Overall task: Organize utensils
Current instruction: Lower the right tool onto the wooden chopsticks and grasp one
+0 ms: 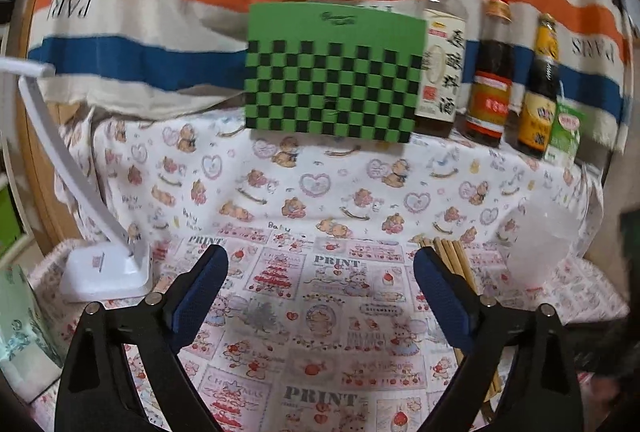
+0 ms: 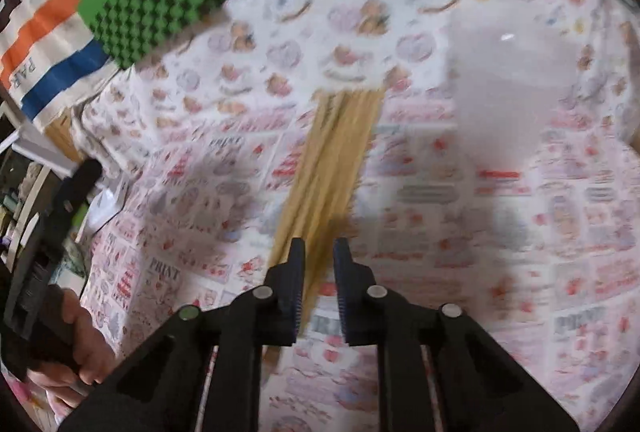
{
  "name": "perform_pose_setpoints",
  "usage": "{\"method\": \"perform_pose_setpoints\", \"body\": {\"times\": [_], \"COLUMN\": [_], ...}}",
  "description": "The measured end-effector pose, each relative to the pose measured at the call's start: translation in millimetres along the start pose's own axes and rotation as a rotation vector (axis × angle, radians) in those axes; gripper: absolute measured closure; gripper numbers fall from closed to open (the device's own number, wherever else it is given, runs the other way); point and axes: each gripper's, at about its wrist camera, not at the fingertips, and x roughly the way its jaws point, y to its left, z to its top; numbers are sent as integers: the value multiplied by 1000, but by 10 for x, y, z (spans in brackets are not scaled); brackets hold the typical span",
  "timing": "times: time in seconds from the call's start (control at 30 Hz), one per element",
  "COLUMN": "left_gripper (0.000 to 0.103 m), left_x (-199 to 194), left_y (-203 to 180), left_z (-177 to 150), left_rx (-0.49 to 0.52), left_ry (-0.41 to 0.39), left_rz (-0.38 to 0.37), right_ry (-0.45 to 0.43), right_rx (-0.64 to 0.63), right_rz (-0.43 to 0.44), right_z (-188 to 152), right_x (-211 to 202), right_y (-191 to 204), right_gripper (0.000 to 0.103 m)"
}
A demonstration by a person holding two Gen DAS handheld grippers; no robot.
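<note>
Tablecloth (image 1: 320, 312): printed, spread over the table.
Chopsticks (image 2: 332, 160): bundle lying flat, long axis running away from the right gripper (image 2: 319, 252).
Right fingers: nearly closed around the bundle's near end; contact blurred.
Left gripper (image 1: 320, 272): spread wide, empty, chopsticks beside its right finger.
Nearer: right.

Striped cloth (image 1: 160, 12) backdrop, printed tablecloth (image 1: 320, 192), white desk lamp (image 1: 108, 272) at left
</note>
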Motion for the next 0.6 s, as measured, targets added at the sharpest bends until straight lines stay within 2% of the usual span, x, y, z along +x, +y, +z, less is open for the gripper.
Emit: {"method": "perform_pose_setpoints", "body": {"times": [0.07,0.13,0.23,0.33,0.53,0.6], "left_gripper": [10,10,10,10,10,10], "left_x": [14,18,32,33,39,46], "left_y": [74,119,124,87,43,32], "left_z": [23,38,37,19,3,1], "left_rx": [-25,-38,-27,-11,4,10], "left_ry": [2,-3,-7,-7,-4,-6], "left_rz": [26,50,83,87,83,85], "right_ry": [25,15,5,-24,-16,-18], "right_rx": [-21,-20,-6,-9,13,-8], "right_rz": [-15,-46,-46,-70,-45,-60], "right_z": [-20,-28,-34,-36,-24,-17], "right_x": [84,121,153,107,113,118], "right_y": [27,10,-32,-47,-112,-88], "right_gripper": [90,90,92,94,94,93]}}
